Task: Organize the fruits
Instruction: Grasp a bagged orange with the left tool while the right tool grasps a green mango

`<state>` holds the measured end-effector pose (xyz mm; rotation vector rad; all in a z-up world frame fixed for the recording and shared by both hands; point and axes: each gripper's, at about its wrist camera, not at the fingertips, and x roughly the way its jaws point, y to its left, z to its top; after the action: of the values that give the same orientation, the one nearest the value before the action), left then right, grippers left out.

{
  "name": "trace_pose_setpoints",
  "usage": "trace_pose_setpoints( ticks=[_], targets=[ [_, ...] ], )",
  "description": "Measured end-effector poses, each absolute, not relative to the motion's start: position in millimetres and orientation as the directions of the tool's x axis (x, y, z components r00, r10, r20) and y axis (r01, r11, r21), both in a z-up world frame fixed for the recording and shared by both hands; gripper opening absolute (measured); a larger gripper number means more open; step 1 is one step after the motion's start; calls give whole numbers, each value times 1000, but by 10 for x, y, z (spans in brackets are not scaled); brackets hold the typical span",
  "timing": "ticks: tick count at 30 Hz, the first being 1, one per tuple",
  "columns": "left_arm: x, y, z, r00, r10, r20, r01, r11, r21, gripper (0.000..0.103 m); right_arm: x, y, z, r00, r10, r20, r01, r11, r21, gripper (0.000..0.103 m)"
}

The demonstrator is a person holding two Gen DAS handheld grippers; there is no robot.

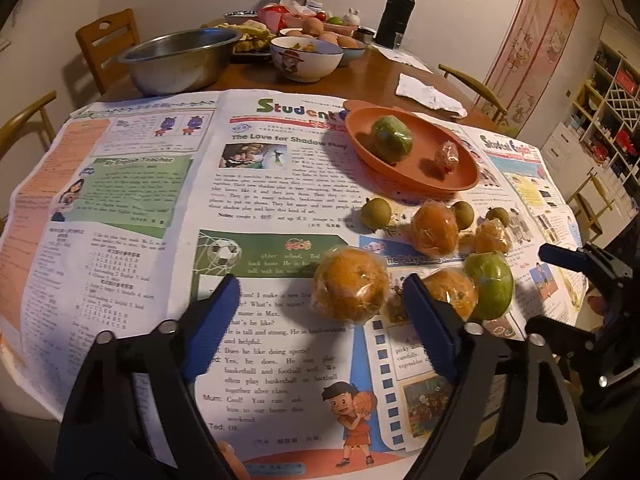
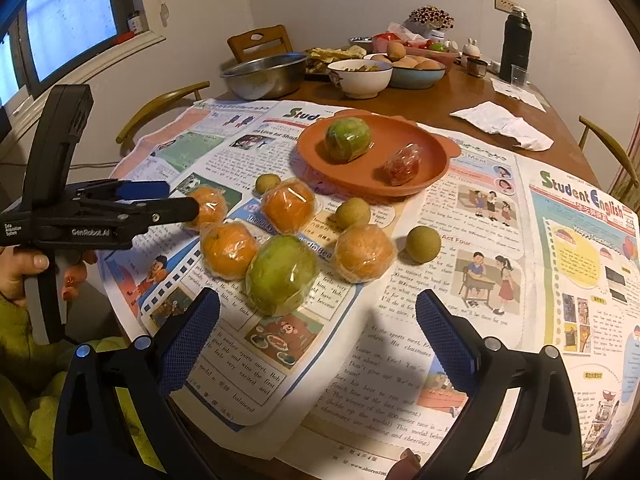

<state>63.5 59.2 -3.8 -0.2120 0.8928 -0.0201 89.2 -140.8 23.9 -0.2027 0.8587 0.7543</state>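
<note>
An orange plate (image 2: 434, 148) (image 1: 468, 178) on the newspaper holds a wrapped green fruit (image 2: 347, 139) (image 1: 391, 139) and a small red wrapped fruit (image 2: 402, 164) (image 1: 447, 155). In front of it lie several wrapped oranges (image 2: 229, 250) (image 1: 350, 286), a large green fruit (image 2: 282, 276) (image 1: 491, 286) and small brown-green round fruits (image 2: 423, 244) (image 1: 376, 213). My left gripper (image 1: 320, 304) is open just before the nearest orange; it also shows in the right wrist view (image 2: 176, 200). My right gripper (image 2: 318, 316) is open, just short of the large green fruit.
At the back of the wooden table stand a steel bowl (image 2: 264, 74), a white bowl (image 2: 359, 76), a blue bowl of fruit (image 2: 418, 70), a black flask (image 2: 516, 42) and crumpled paper (image 2: 504, 124). Chairs ring the table.
</note>
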Motion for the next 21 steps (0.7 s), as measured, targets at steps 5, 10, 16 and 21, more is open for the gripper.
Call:
trace_pose_setpoints(
  ticks=[5, 10, 16, 21],
  targets=[
    [653, 562, -78, 621, -138, -771, -50, 976, -214, 60, 875, -1373, 191, 392, 529, -753, -686, 713, 144, 96],
    [679, 539, -115, 617, -152, -772, -42, 973, -225, 54, 874, -1312, 146, 365, 532, -764, -699, 698, 152, 73],
    [695, 542, -154, 614, -162, -772, -39, 971, -235, 50, 878, -1232, 103, 341, 543, -767, -711, 683, 168, 53],
    [704, 525, -162, 614, -167, -772, -35, 971, -238, 49, 902, -1149, 81, 338, 545, -767, -716, 678, 166, 51]
  ],
)
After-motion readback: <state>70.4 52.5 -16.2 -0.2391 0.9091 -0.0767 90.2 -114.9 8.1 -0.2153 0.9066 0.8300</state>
